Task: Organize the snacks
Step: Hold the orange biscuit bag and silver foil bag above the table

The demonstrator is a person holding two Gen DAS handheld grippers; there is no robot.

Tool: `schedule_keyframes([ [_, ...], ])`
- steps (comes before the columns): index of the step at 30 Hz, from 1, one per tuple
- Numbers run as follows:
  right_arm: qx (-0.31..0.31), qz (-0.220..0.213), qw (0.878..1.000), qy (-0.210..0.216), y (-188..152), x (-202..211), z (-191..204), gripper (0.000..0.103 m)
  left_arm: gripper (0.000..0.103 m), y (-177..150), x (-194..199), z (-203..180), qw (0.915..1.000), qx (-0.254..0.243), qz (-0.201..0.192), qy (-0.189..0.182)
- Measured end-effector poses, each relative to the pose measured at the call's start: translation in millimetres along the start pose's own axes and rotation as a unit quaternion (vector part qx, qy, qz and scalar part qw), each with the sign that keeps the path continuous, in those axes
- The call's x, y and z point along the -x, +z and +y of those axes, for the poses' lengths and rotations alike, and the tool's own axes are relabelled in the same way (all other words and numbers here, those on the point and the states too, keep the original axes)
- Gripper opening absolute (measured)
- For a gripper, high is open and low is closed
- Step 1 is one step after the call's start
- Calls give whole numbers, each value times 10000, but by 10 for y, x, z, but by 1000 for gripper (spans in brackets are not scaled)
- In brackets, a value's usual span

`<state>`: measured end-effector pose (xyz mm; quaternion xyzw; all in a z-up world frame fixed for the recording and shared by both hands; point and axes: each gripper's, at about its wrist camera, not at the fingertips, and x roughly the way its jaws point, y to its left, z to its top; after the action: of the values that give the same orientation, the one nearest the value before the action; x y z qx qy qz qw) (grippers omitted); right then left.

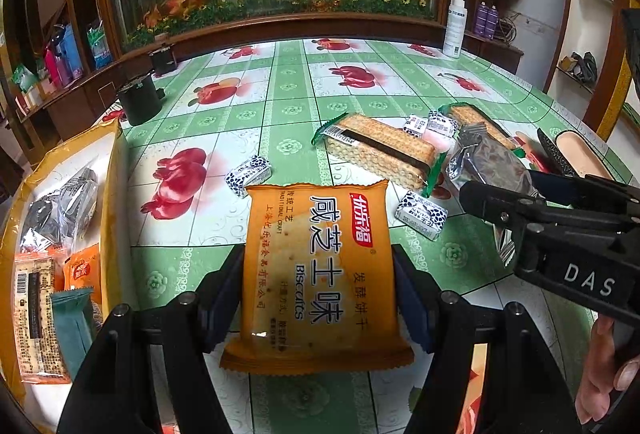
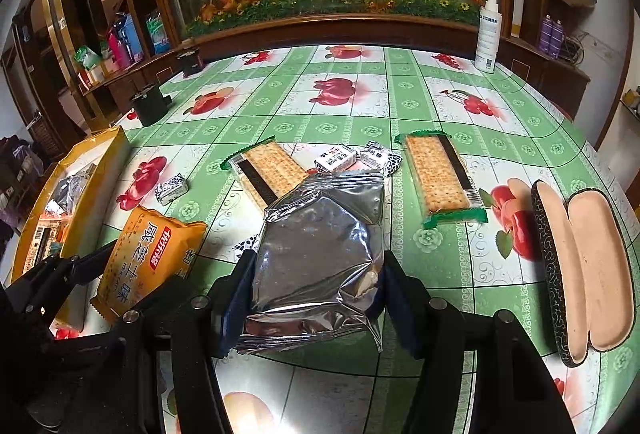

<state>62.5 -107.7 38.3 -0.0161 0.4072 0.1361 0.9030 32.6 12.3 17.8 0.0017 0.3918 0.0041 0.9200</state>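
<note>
Green fruit-print tablecloth [image 2: 360,105] fills my view, and above it my left gripper [image 1: 320,298] clamps one orange biscuit packet [image 1: 320,274] by its sides while my right gripper [image 2: 316,294] pinches one silver foil packet [image 2: 320,254] the same way. Beyond them I count two long cracker packs [image 2: 438,173] and four small wrapped sweets [image 2: 336,158] lying loose. One yellow box [image 1: 114,173] with several snacks sits at the left edge, one open glasses case [image 2: 584,266] at the right.
</note>
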Motion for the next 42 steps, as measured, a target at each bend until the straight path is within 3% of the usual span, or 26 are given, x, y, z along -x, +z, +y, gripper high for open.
schedule_keyframes([
  [22,148,-163,9998,2,-2,68,88,65,69,21,58,-3,9998,11,-145,94],
  [32,470,-353,9970,-498,-12,102,185,64,69,22,65,2,9998,21,-165,100],
  [42,620,-421,9950,-666,-21,115,233,64,69,19,59,2,9998,23,-164,127],
])
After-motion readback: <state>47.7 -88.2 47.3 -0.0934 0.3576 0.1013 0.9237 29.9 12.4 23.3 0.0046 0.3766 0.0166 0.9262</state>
